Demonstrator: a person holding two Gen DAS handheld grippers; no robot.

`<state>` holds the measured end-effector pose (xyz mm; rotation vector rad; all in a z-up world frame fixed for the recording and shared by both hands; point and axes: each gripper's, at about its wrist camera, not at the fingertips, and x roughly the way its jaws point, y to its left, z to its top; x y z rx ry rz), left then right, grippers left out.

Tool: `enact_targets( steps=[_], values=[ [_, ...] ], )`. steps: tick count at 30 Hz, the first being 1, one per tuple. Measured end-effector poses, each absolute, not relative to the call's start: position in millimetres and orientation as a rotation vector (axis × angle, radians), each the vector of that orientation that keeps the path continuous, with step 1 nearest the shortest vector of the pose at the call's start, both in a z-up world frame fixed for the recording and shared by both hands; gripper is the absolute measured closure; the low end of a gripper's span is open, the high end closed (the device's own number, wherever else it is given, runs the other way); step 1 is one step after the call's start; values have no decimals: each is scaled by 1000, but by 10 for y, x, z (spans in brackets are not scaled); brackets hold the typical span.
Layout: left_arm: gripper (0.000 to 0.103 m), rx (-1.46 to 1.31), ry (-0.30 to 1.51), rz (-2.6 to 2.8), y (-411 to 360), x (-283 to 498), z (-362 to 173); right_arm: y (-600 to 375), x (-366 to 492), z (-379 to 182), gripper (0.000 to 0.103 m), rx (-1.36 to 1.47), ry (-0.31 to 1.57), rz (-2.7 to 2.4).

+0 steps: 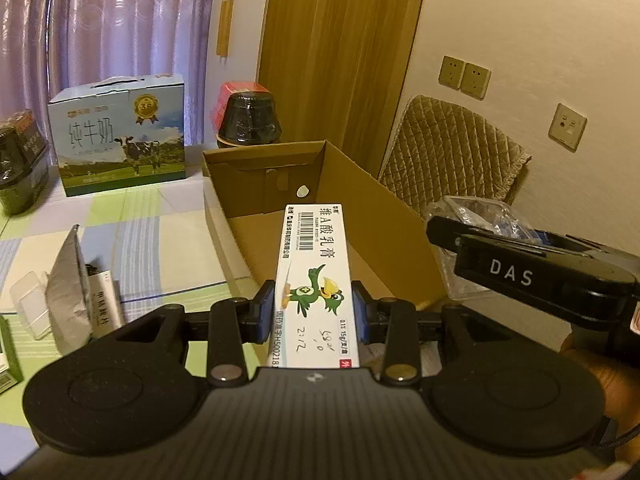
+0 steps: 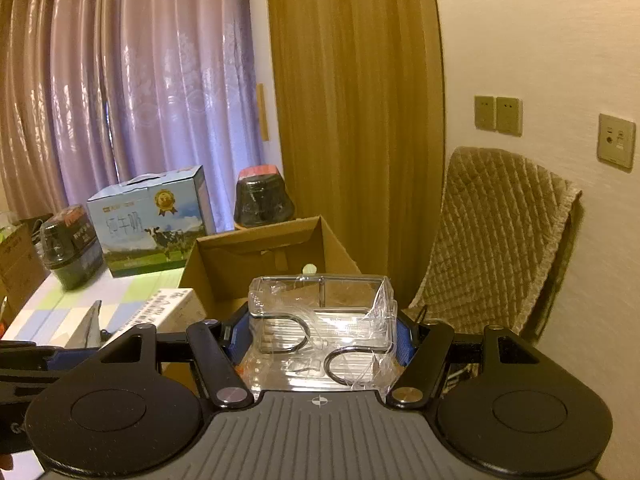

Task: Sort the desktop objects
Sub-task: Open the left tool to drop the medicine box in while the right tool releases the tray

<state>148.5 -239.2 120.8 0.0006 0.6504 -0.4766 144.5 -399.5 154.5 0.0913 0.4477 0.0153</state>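
Left hand-held gripper (image 1: 313, 314): I am seeing it pinching a long white ointment carton (image 1: 316, 280) by its 2 long sides, the carton pointing forward over the near edge of the cardboard box (image 1: 400, 220).

Right hand-held gripper (image 2: 322, 340): I am seeing its blue pads (image 2: 404, 346) pressing on both sides of a clear plastic case (image 2: 320, 320), held up in front of the same box.

Cardboard box: it is sitting open on the bench (image 1: 168, 220), with its far wall showing a small round hole.

Crowding on the right: in the left wrist view the right tool, marked DAS, is reaching in from the right edge with the clear case at its tip, just beside the box's right wall.

Bench left side: a silver foil pouch (image 1: 66, 292), a small white box (image 1: 106, 308) and a clear plastic piece (image 1: 30, 308) are lying close together; I cannot read the small box's print.

Behind the box: a blue milk carton with a cow (image 1: 120, 136) and 2 dark wrapped jars, 1 (image 1: 248, 118) directly behind the box and 1 (image 1: 20, 160) at far left, are standing by the curtain.

Beyond the bench: a chair with a quilted cover (image 2: 496, 240) is standing against the wall, to the right of the box.
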Motion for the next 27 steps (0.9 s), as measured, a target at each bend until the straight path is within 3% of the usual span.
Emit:
enact_targets(
  steps=[20,22,27],
  values=[
    [70,-19,666,-495,-2628,2065,1036,-4186,1889,1364,39,98,468,-10],
    [61,1,656,-489,-2649,2108,1045,-4203,1902,1357,39,105,468,-15],
    [61,9,642,-472,-2545,2115,1055,-4233,1894,1351,39,114,466,-21]
  ],
)
